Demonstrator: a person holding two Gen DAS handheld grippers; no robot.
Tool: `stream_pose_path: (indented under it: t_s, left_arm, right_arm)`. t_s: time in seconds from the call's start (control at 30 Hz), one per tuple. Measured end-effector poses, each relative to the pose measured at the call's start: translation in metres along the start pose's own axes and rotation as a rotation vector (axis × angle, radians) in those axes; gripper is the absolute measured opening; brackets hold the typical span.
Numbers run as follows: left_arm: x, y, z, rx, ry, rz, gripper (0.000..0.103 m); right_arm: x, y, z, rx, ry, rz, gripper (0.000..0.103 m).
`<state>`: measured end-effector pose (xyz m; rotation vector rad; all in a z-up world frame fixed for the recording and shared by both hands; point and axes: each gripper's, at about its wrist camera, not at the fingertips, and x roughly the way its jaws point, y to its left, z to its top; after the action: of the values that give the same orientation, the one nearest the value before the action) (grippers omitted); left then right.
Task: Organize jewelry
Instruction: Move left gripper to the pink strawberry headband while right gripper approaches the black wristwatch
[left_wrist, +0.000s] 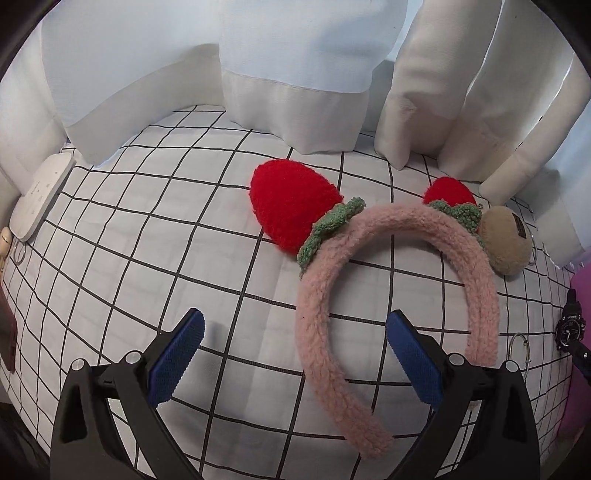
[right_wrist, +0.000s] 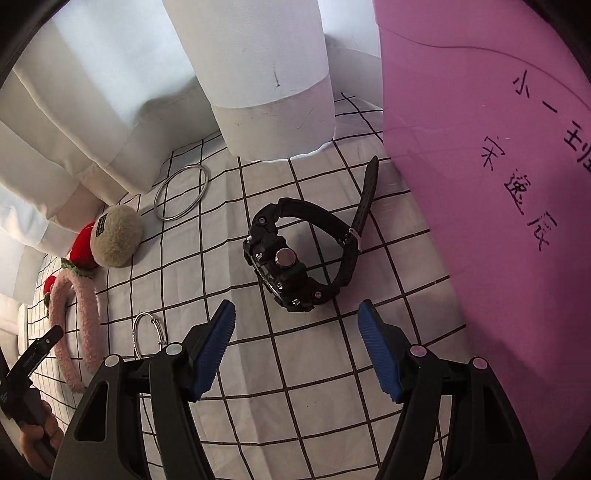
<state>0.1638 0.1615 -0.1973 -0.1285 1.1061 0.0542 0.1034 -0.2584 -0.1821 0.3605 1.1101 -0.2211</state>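
**Both grippers poised over scattered accessories on the checked cloth**

At the far left of the left wrist view, a flat white rectangular device (left_wrist: 40, 194) lies at the edge of the white cloth with a black grid (left_wrist: 147, 258), apart from the accessories. The left gripper (left_wrist: 295, 358) hovers low over the cloth with its blue ribbed pads (left_wrist: 177, 358) spread wide and nothing between them. One leg of the fluffy pink headband with two red knitted strawberries and green leaves (left_wrist: 399, 229) runs between the fingers, so the approach looks aimed at pinching that leg, a slim part that would fit the opening. The headband lies flat, its arch pointing toward the white curtains (left_wrist: 295, 92). A round tan plush charm (left_wrist: 506, 243) sits touching the smaller strawberry.

Further right, a thin silver hinged bangle (right_wrist: 146, 334) lies near the headband's other end, and a plain silver ring-shaped bangle (right_wrist: 181, 192) rests near the curtain hem. The right gripper (right_wrist: 297, 347) likewise has its fingers set apart, empty, pointing at the chunky black sports wristwatch (right_wrist: 291, 258). The watch stands on its side with the strap buckled in a loop, just ahead of the fingertips. Beside it a large pink foam sheet with handwritten black characters (right_wrist: 498, 184) leans in from the right.

Judging by the spread of items, sorting has barely started; each gripper seems lined up for its own pick.
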Motion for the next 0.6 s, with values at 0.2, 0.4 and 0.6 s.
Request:
stream_pose_path:
  t_s: [0.2,0.4,0.6]
  left_arm:
    - [0.01,0.003,-0.002,0.006,0.015,0.005,0.097]
    - [0.016,0.003,0.0,0.035,0.011,0.023,0.097]
    - [0.026,-0.007,0.008,0.064,0.003,0.045,0.097]
  right_arm:
    - [0.015,0.001,0.008,-0.013,-0.003,-0.018,0.066]
    - [0.026,0.0,0.014,-0.023,0.009,-0.043,0.067]
    - [0.035,0.004,0.027,-0.04,-0.003,-0.065,0.071]
